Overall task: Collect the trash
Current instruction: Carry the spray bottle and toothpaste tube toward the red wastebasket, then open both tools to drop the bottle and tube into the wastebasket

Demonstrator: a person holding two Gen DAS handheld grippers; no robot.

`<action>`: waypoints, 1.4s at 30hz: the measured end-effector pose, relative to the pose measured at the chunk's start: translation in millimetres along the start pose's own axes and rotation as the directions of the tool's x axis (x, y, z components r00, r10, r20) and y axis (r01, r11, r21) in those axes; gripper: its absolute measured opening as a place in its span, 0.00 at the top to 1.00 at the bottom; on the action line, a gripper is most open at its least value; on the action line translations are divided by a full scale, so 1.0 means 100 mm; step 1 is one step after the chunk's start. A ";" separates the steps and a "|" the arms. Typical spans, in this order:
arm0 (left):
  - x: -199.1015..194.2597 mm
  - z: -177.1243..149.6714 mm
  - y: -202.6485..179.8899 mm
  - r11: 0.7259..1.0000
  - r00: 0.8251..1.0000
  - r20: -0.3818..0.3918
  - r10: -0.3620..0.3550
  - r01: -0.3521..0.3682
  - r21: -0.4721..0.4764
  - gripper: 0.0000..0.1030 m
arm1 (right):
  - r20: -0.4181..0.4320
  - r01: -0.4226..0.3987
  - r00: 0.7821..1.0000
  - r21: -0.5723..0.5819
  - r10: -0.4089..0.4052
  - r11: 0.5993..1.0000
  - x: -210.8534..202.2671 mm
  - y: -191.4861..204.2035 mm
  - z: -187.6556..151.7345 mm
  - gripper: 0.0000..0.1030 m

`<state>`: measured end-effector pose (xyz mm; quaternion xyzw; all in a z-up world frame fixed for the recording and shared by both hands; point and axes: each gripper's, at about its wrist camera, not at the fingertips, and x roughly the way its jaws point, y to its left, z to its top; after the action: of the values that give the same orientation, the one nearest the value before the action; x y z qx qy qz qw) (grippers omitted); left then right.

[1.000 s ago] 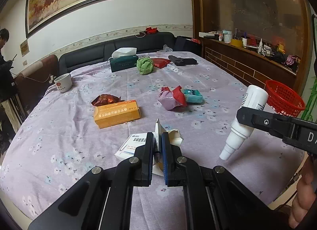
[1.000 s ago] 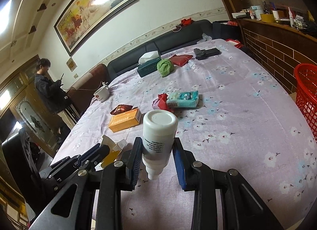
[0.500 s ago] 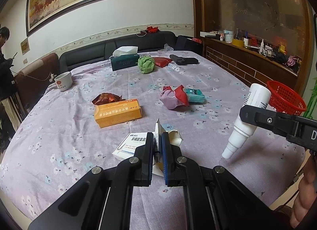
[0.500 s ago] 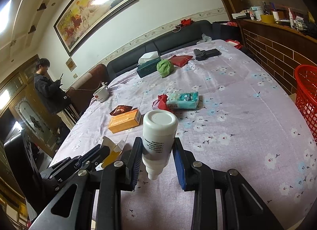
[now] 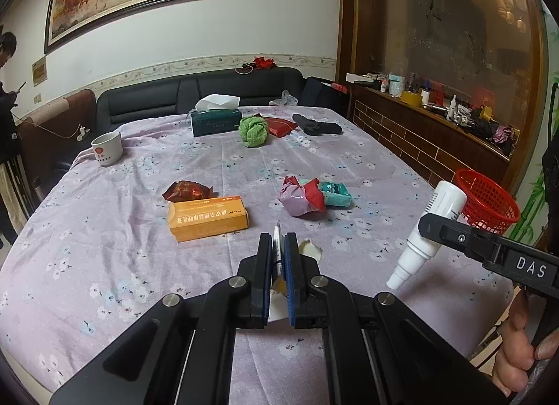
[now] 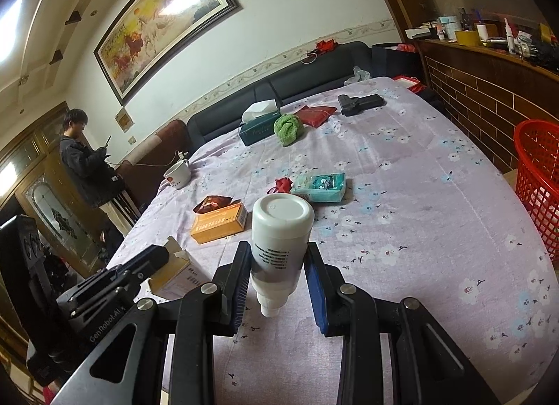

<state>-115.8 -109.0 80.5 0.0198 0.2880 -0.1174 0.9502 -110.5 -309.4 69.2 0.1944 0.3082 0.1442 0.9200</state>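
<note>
My left gripper (image 5: pixel 278 252) is shut on the flap of an opened white carton (image 5: pixel 277 286), which the right wrist view shows hanging at the left (image 6: pixel 174 274). My right gripper (image 6: pixel 277 265) is shut on a white plastic bottle (image 6: pixel 279 241) held upside down with its nozzle pointing at the table; the left wrist view shows the bottle (image 5: pixel 438 220) at the right. A red mesh basket (image 5: pixel 489 202) stands beyond the table's right edge (image 6: pixel 538 174). On the lilac cloth lie an orange box (image 5: pixel 208 218), a red-brown wrapper (image 5: pixel 187 190), a crumpled pink-and-red wrapper (image 5: pixel 302 197) and a teal packet (image 5: pixel 335 192).
Farther back are a white cup (image 5: pixel 106 148), a green tissue box (image 5: pixel 215 121), a green cloth ball (image 5: pixel 253 131), a red pouch (image 5: pixel 279 125) and a black object (image 5: pixel 316 127). A person (image 6: pixel 87 160) stands at the far left. A cluttered brick-fronted counter (image 5: pixel 436 115) runs along the right.
The left gripper has risen with the white carton, so its printed face no longer shows on the cloth below the jaws. The bottle stays gripped, almost where it was.
</note>
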 end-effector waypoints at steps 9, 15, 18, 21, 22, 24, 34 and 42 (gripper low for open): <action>0.06 0.06 -0.06 0.999 0.998 -0.021 -0.054 0.054 0.000 0.94 | 0.016 0.009 1.000 0.026 -0.010 1.000 -0.08 -0.10 0.06 0.68; 0.11 0.20 -0.17 0.993 0.993 -0.029 -0.117 0.117 0.002 0.94 | 0.042 0.022 0.999 0.057 -0.025 0.998 -0.18 -0.23 0.12 0.68; 0.14 0.27 -0.23 0.989 0.989 -0.033 -0.145 0.145 0.002 0.94 | 0.058 0.027 0.998 0.072 -0.031 0.997 -0.24 -0.30 0.15 0.68; 0.18 0.32 -0.30 0.986 0.986 -0.038 -0.163 0.164 0.009 0.94 | 0.070 0.034 0.997 0.085 -0.040 0.996 -0.29 -0.38 0.17 0.68; 0.19 0.33 -0.32 0.985 0.985 -0.040 -0.169 0.170 0.010 0.94 | 0.073 0.036 0.996 0.090 -0.043 0.995 -0.30 -0.40 0.17 0.68; 0.22 0.36 -0.38 0.984 0.983 -0.044 -0.176 0.177 0.017 0.94 | 0.077 0.040 0.996 0.098 -0.048 0.994 -0.33 -0.46 0.18 0.68; 0.39 0.68 -0.92 0.955 0.956 -0.072 -0.283 0.288 0.067 0.94 | 0.149 0.105 0.980 0.161 -0.130 0.981 -0.68 -0.92 0.39 0.68; 0.53 0.98 -1.84 0.884 0.898 -0.098 -0.430 0.440 0.155 0.94 | 0.232 0.237 0.924 0.279 -0.305 0.931 -1.33 -1.67 0.63 0.68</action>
<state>-63.2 -309.4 138.2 0.0411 0.3028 -0.3513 0.8850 -149.4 -525.0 109.0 0.2797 0.2186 -0.0528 0.9334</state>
